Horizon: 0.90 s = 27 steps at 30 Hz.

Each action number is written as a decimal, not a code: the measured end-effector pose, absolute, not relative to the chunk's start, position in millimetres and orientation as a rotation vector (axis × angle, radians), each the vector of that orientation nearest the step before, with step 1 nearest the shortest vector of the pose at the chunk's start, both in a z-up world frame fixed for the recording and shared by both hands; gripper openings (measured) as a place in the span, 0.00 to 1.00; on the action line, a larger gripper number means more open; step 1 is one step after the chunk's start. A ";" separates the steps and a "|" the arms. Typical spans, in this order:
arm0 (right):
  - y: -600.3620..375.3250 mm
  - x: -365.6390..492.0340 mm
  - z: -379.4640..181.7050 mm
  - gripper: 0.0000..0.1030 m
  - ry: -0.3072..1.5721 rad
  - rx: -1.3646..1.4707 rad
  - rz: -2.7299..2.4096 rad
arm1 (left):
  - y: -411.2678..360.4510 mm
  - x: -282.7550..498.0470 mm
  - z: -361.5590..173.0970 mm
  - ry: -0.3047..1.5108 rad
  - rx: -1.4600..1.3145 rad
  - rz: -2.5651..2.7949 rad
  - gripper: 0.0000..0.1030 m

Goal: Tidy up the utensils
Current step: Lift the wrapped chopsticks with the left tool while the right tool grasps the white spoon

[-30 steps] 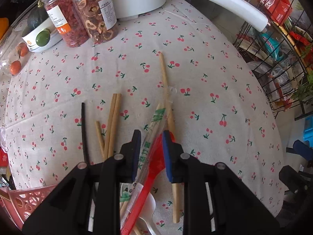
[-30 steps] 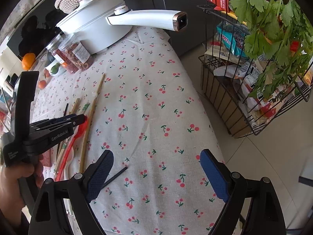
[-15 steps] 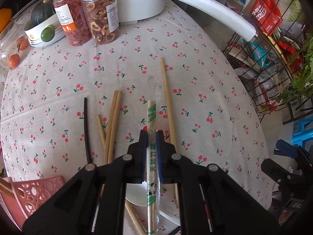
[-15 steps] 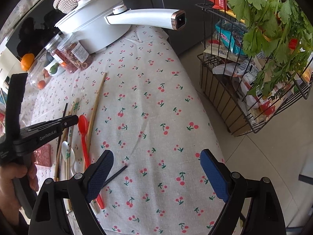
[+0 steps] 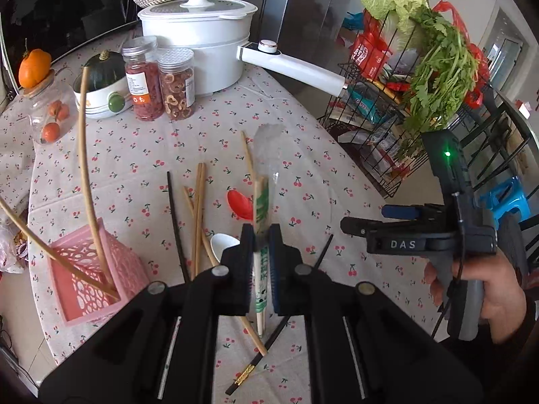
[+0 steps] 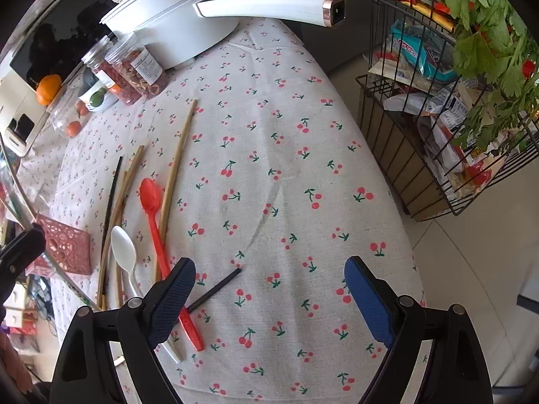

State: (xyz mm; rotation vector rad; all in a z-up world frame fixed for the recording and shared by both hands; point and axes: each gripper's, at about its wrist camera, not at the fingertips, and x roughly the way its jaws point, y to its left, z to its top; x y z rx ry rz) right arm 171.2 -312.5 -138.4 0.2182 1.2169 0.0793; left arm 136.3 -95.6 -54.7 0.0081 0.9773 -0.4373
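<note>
My left gripper [image 5: 260,235] is shut on a pair of chopsticks in a clear plastic wrapper with green print [image 5: 262,198] and holds it lifted above the table. Below lie a red spoon [image 6: 155,222], a white spoon [image 6: 124,252], several wooden chopsticks [image 5: 198,208] and black chopsticks [image 5: 175,222]. A pink perforated basket [image 5: 87,269] at the left holds two long wooden chopsticks [image 5: 88,168]. My right gripper [image 6: 269,289] is open and empty above the tablecloth near the table's front edge. It also shows in the left wrist view [image 5: 404,225].
A white pot with a long handle [image 5: 202,43], two clear jars [image 5: 158,80], a bowl with a squash [image 5: 101,91] and a jar of small oranges [image 5: 50,114] stand at the back. A wire rack with greens [image 5: 421,77] stands right of the table.
My left gripper has risen and pulled back with the wrapped chopsticks, tilting up so the room comes into view. The red spoon stays on the table. The right gripper has held still.
</note>
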 end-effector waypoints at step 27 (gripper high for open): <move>-165.6 200.0 -154.7 0.63 1.259 0.071 0.401 | 30.7 63.0 -39.7 0.839 -0.187 -0.422 0.06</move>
